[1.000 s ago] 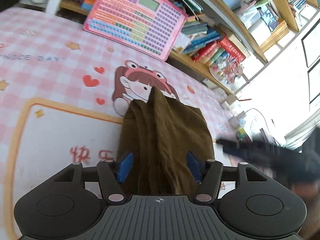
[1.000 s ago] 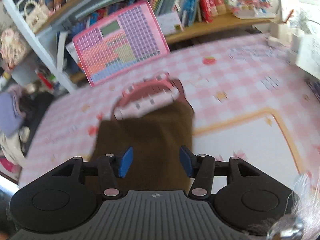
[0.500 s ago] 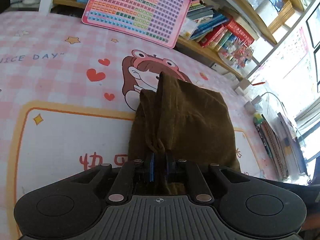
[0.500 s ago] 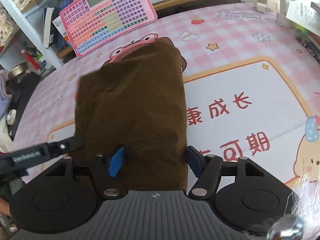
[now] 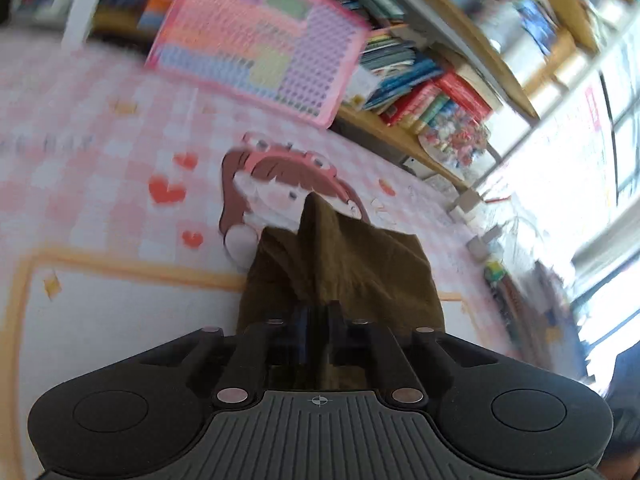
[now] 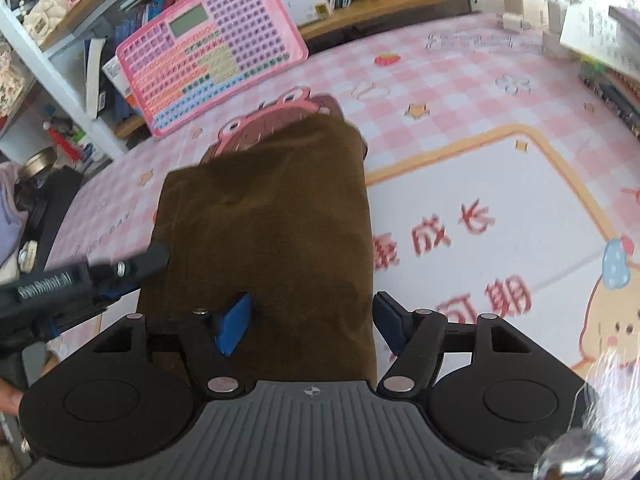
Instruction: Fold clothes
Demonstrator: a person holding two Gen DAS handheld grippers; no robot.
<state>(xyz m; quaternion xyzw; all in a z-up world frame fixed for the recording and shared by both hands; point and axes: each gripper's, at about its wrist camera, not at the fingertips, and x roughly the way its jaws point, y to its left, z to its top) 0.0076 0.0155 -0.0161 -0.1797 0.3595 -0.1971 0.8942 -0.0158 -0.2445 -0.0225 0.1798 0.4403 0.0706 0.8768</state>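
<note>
Gripping hard on the near-left edge, the left gripper (image 5: 318, 312) has its blue pads pressed together on a bunched ridge of the brown garment (image 6: 268, 236), and the cloth tents up from the pinch in the left wrist view, which is smeared with motion blur. From the right wrist view that same gripper shows as a dark bar at the garment's left side, touching the fabric. The garment itself lies in a long, roughly rectangular slab down the middle of the pink checked mat (image 6: 460, 92), its far end resting over the cartoon frog-hat figure (image 6: 276, 116), its near end running under the right tool. Over to the right, the right gripper (image 6: 310, 320) stands wide apart, its blue pads straddling the near edge, one over the cloth and one just off its right side, holding nothing. Now the risk, as I read it: with only one side pinched, any lift or pull could drag the slab askew and spill the layers open. That bunched pinch may have caught only the top layer. And the right pads, closing as they stand, could grab a thick roll.
</note>
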